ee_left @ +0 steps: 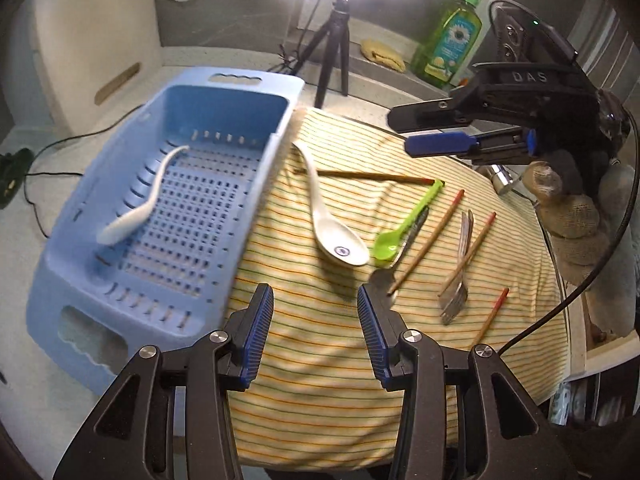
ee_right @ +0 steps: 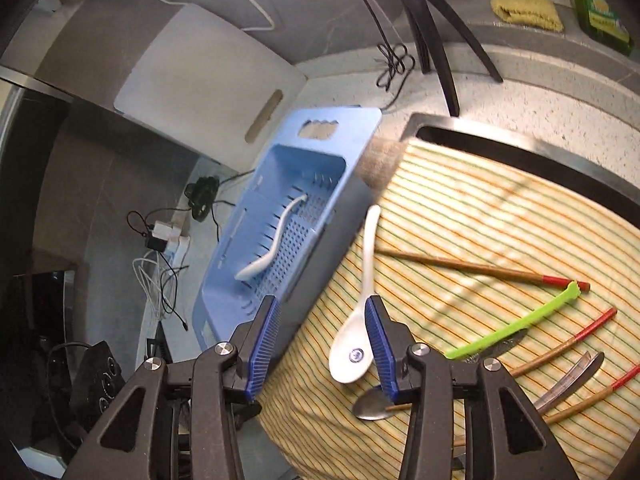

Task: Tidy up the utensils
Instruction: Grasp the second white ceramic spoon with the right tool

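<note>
A blue perforated basket [ee_left: 80, 240] [ee_right: 224, 280] stands left of a striped cloth [ee_left: 320, 360] [ee_right: 500, 208]. One white ceramic spoon [ee_left: 136, 216] [ee_right: 272, 248] lies inside it. On the cloth lie a second white spoon [ee_left: 336, 236] [ee_right: 356, 336], a green plastic spoon [ee_left: 404, 228] [ee_right: 516, 328], a metal spoon [ee_left: 384, 278] [ee_right: 370, 404], forks [ee_left: 458, 288] [ee_right: 572, 380] and several red-tipped chopsticks [ee_left: 432, 236] [ee_right: 480, 268]. My left gripper [ee_left: 316, 312] is open and empty above the cloth's near part. My right gripper [ee_right: 322, 324] [ee_left: 408, 132] is open and empty, hovering over the cloth by the basket's edge.
A white cutting board [ee_left: 96, 40] [ee_right: 208, 76] leans at the back left. A tripod [ee_left: 332, 40] [ee_right: 432, 32], green dish soap [ee_left: 452, 40] and a yellow sponge [ee_left: 384, 56] [ee_right: 524, 8] stand behind. Cables [ee_right: 160, 256] lie on the counter at the left.
</note>
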The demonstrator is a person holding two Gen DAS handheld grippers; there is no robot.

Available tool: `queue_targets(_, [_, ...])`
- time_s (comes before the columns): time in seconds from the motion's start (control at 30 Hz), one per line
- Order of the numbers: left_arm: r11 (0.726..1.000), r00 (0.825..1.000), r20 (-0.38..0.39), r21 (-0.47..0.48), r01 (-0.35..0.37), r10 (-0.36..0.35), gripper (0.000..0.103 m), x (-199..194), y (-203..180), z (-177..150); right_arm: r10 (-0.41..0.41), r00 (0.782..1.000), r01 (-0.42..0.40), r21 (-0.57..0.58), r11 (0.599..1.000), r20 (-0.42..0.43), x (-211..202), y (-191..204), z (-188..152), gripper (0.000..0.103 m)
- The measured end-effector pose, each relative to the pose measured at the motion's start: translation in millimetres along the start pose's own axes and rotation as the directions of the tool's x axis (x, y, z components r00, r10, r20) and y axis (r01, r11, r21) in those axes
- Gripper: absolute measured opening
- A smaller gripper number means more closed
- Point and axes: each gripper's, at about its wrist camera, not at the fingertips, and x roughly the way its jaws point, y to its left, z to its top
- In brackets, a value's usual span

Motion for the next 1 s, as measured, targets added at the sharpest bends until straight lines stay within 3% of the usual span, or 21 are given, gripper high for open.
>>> queue_targets(0.6, [0.996,0.999,-0.033,-0.089,0.006,-0.009,0.049,50,-17,2,-0.012,0.987,0.011,-0.007,1.000,-0.163,76,-18,6,0.041])
queue_targets(0.8, [0.994,0.999,-0.032,-0.106,0.002,-0.006,0.049,60,-16,6,0.007,0.974,0.004,0.047,0.999,-0.227,97,-31,2,0.041])
queue_targets(1.0, [0.994,0.999,-0.042,-0.109,0.006,-0.011,0.049,68,-16,11,0.037,0.969,-0.011,0.105,0.994,-0.243,93,-41,-9,0.041])
